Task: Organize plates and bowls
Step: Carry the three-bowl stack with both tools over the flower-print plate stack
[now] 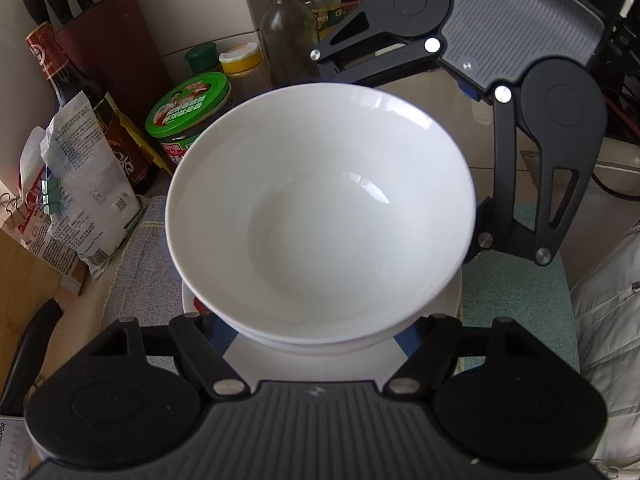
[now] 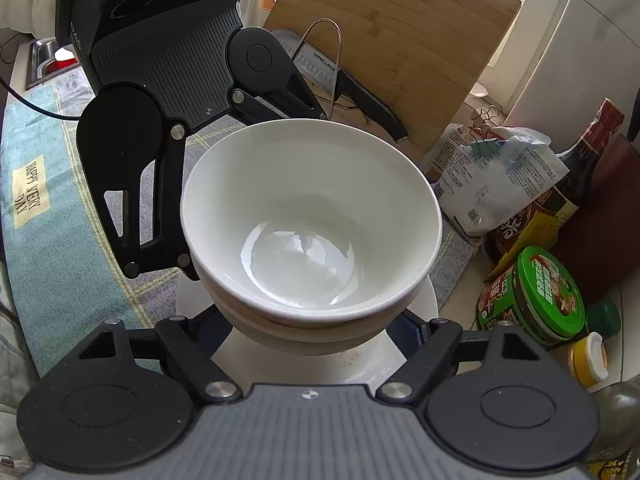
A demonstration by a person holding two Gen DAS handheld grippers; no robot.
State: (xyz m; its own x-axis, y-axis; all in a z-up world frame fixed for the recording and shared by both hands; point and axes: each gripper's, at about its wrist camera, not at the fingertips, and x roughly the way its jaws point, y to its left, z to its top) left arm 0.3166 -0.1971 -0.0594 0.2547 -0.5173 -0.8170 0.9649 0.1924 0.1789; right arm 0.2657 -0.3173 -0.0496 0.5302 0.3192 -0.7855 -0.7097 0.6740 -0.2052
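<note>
Two hand-held grippers, left gripper (image 1: 316, 332) and right gripper (image 2: 316, 328), clench your stacked glossy white ceramic bowls (image 1: 320, 208) from opposite sides, so keep both level above the flat white plate (image 1: 316, 360).

Bowl (image 1: 320, 208): plain white, glossy. Plate (image 2: 360, 364) under it: white. Left gripper (image 1: 316, 328): black links, grey ribbed body, blue pads. Cloth (image 2: 44, 208) left of right gripper (image 2: 316, 324): teal with yellow grid lines, cream label patch. Jar (image 1: 188, 112) left of left gripper: green lid, red label. Board (image 2: 400, 40): light brown bamboo.
</note>
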